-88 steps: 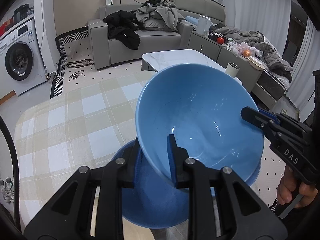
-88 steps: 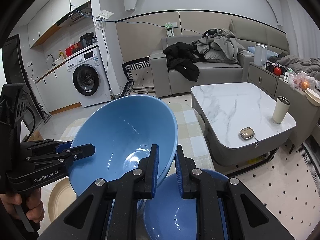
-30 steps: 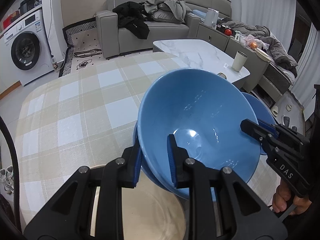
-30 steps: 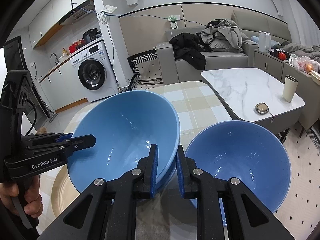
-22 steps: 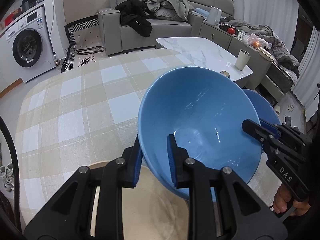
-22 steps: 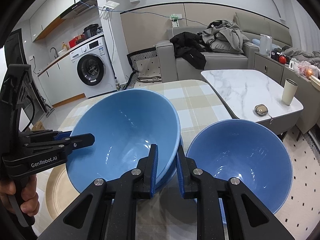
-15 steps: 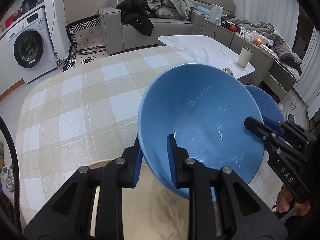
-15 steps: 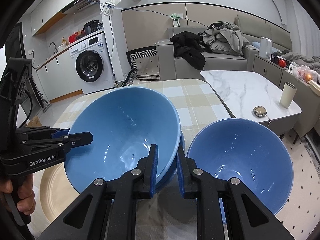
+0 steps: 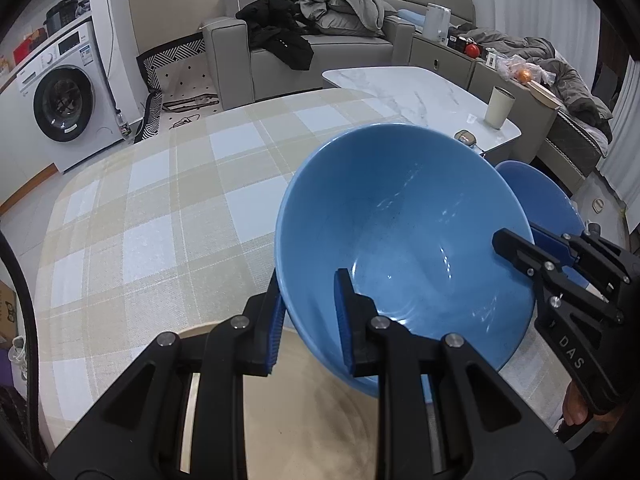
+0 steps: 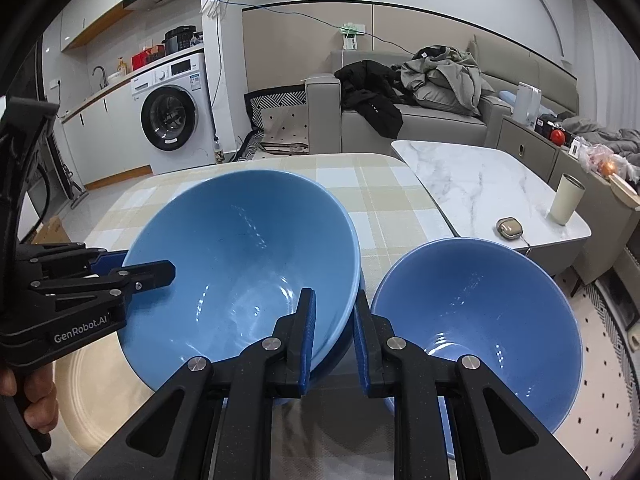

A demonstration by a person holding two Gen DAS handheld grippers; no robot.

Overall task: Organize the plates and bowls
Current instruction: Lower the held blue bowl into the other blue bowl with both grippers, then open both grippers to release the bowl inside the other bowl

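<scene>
A large blue bowl [image 9: 404, 240] [image 10: 240, 272] hangs tilted between both grippers, low over a beige plate [image 9: 312, 420] [image 10: 92, 392]. My left gripper [image 9: 308, 320] [image 10: 140, 266] is shut on its near-left rim, one pad inside and one outside. On the opposite rim my right gripper [image 10: 334, 336] [image 9: 520, 240] is also shut. A darker blue edge [image 10: 344, 354] shows just under the held bowl; I cannot tell whether it is another bowl. A second blue bowl [image 10: 476, 320] [image 9: 548, 208] sits upright to the right, apart from both grippers.
All of this is on a table with a beige and white checked cloth [image 9: 160, 220]. Beyond its far right corner stands a marble coffee table [image 10: 480, 184] with a cup [image 10: 566, 200]. A hand [image 10: 32, 404] holds the left gripper's handle.
The held bowl came off the other blue bowl, moved left over the beige plate, and over the last second sank lower toward it. Both grips are unchanged.
</scene>
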